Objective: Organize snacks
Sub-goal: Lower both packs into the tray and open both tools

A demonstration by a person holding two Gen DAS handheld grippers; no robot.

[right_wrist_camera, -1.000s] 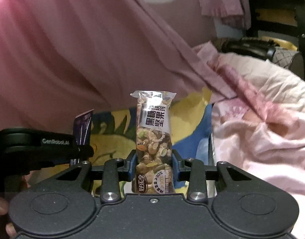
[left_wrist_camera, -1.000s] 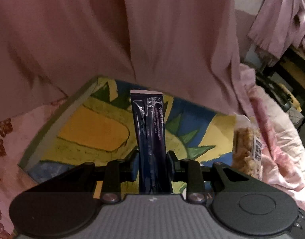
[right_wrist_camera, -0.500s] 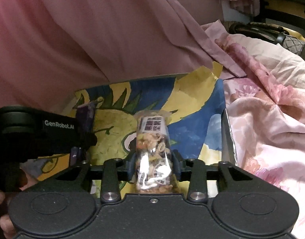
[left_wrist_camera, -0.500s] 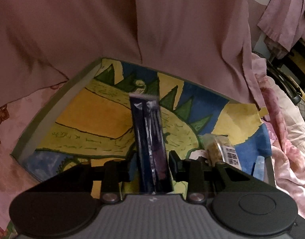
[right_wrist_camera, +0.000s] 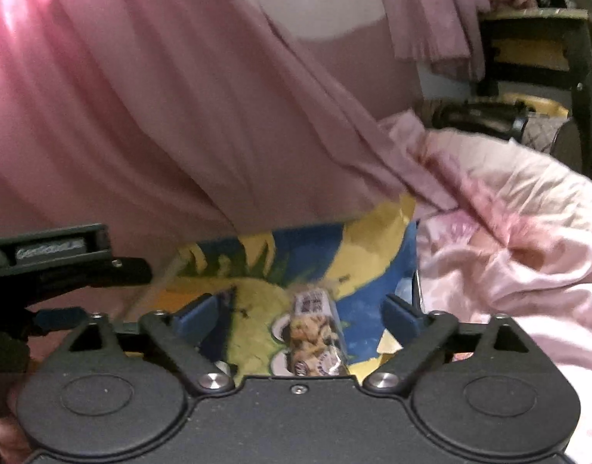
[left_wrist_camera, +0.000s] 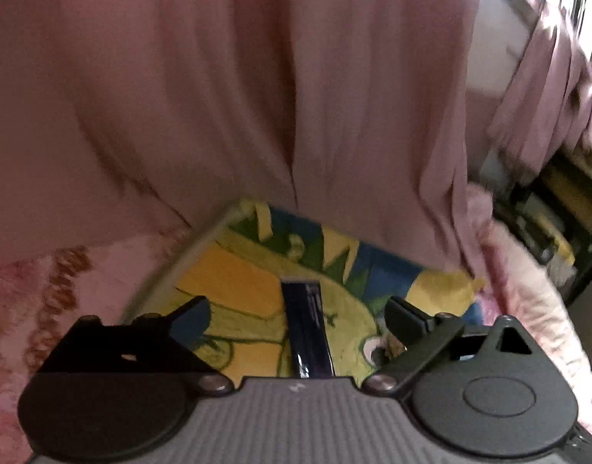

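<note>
Left claw (left_wrist_camera: pixel 296 313) spread wide and released, 2 fingers (left_wrist_camera: pixel 189 315) well apart, nothing between them. Dark blue stick packet (left_wrist_camera: pixel 307 332) lying flat on the painted board (left_wrist_camera: pixel 226 282), lengthwise toward the far edge, between the fingers but touching neither. Board painted in yellow, green and blue, resting on a bed with pink floral bedding (left_wrist_camera: pixel 45 290); far edge tucked under a hanging pink curtain (left_wrist_camera: pixel 257 96). Small glimpse of another wrapper just beside the right finger, too hidden to name. In the right wrist view, left claw (right_wrist_camera: pixel 64 266) seen from the side over the board's left edge (right_wrist_camera: pixel 172 270). Right claw (right_wrist_camera: pixel 300 315) likewise splayed and let go, blue-padded fingers (right_wrist_camera: pixel 197 315) well apart. Clear-wrapped nut bar (right_wrist_camera: pixel 315 332) lying on the board (right_wrist_camera: pixel 373 247) between them, touching neither, label end pointing to the far edge, toward the board's right side. Pink floral bedding (right_wrist_camera: pixel 508 251) bunched beyond the right edge; dark furniture (right_wrist_camera: pixel 528 62) at far right, blurred.
</note>
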